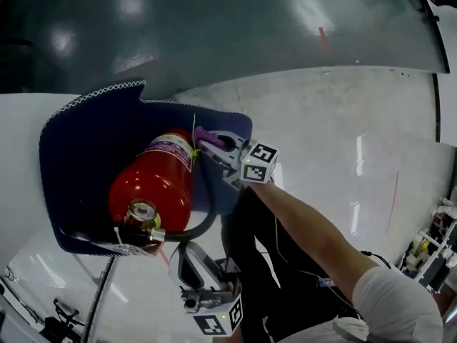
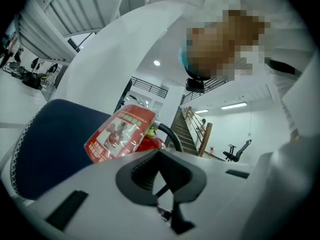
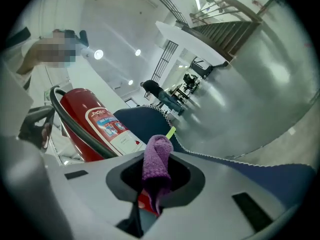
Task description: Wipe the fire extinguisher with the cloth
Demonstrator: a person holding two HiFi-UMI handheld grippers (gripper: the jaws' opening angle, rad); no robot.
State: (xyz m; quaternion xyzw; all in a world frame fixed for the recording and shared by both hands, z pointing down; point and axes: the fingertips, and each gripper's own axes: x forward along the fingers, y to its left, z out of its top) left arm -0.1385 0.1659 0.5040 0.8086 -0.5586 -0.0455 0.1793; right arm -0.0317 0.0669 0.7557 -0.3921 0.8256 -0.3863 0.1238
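Nearest us, our left gripper (image 1: 186,257) had its jaws together, empty, near the valve. On the white bench (image 1: 18,191) lay a navy white-stitched mat (image 1: 78,156) carrying the red cylindrical fire extinguisher (image 1: 153,184); our right gripper (image 1: 207,143) clamped a purple fuzzy cloth (image 1: 202,134) beside its label.

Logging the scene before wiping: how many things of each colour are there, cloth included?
Red: 1, the red cylindrical fire extinguisher
Purple: 1, the purple fuzzy cloth in the right claw
Dark blue: 1, the dark blue fabric mat with white stitching
Total: 3
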